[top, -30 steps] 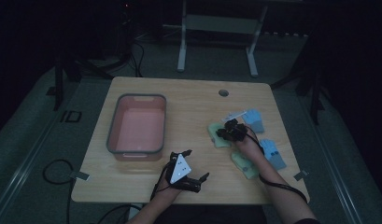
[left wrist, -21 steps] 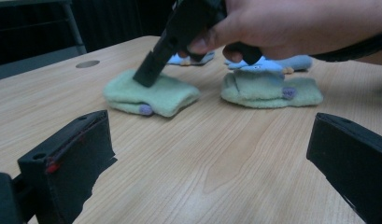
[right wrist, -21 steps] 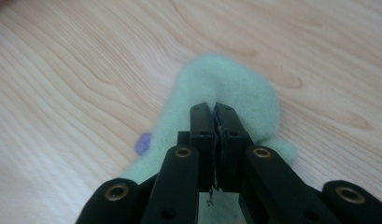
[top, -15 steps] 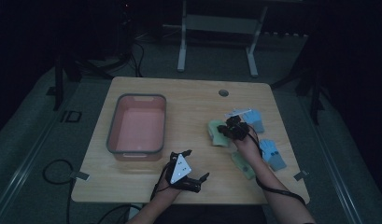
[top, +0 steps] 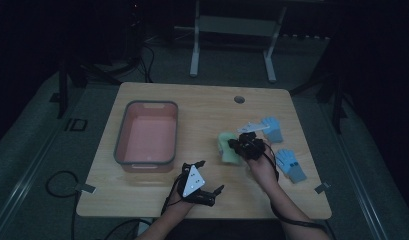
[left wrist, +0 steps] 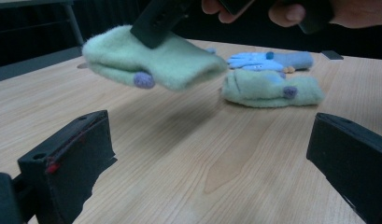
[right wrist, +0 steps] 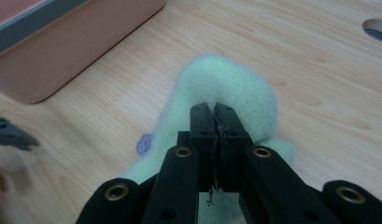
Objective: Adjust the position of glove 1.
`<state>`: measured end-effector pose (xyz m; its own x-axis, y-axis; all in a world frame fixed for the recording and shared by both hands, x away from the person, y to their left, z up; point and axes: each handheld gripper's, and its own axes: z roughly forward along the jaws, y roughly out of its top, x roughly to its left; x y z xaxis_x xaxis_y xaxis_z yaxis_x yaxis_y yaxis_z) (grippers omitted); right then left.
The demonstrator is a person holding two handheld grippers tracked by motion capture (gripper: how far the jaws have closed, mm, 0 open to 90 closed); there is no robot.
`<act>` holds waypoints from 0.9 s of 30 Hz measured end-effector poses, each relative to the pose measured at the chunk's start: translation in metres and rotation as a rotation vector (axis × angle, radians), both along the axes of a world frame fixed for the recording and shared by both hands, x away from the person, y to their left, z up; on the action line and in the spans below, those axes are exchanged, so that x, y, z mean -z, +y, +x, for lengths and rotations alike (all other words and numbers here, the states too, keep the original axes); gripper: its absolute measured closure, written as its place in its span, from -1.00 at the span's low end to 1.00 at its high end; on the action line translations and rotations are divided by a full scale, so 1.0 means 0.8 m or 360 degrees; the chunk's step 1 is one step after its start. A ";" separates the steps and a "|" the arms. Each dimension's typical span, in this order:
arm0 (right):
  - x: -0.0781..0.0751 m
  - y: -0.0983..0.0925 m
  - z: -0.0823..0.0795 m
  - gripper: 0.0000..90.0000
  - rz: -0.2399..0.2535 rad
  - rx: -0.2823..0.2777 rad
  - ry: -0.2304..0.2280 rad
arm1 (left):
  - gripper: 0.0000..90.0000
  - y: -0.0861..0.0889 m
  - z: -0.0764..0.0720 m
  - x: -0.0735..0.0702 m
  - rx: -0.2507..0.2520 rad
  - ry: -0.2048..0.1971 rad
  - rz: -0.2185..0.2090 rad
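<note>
Fuzzy fleece mitten (right wrist: 226,88), matt wooden table (right wrist: 319,56)

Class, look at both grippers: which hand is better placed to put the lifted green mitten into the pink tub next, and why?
Right. The right gripper is shut on the green mitten, which hangs clear of the table, probably a short carry from the pink tub. The left gripper is open and holds nothing.

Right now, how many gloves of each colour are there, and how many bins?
Green gloves: 2, one lifted off the table in the right gripper, one lying on the table.
Blue gloves: 2, one farther back, one near the right edge.
Pink bins: 1.
Total: 5 things.
</note>
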<state>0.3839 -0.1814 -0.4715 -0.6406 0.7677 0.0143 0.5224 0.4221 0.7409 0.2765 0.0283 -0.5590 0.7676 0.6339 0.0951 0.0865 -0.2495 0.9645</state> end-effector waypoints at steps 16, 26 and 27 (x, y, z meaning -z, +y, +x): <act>0.056 0.024 -0.005 0.94 -0.0054 0.0093 0.0090 | -0.99 0.000 0.000 0.000 0.0001 -0.0006 -0.0001; 0.086 0.029 0.009 0.78 -0.0097 0.0185 0.0128 | -0.99 0.000 0.000 0.000 0.0005 -0.0008 0.0005; 0.087 0.029 0.009 0.77 -0.0085 0.0187 0.0121 | -0.99 0.000 0.000 0.000 0.0005 -0.0009 0.0005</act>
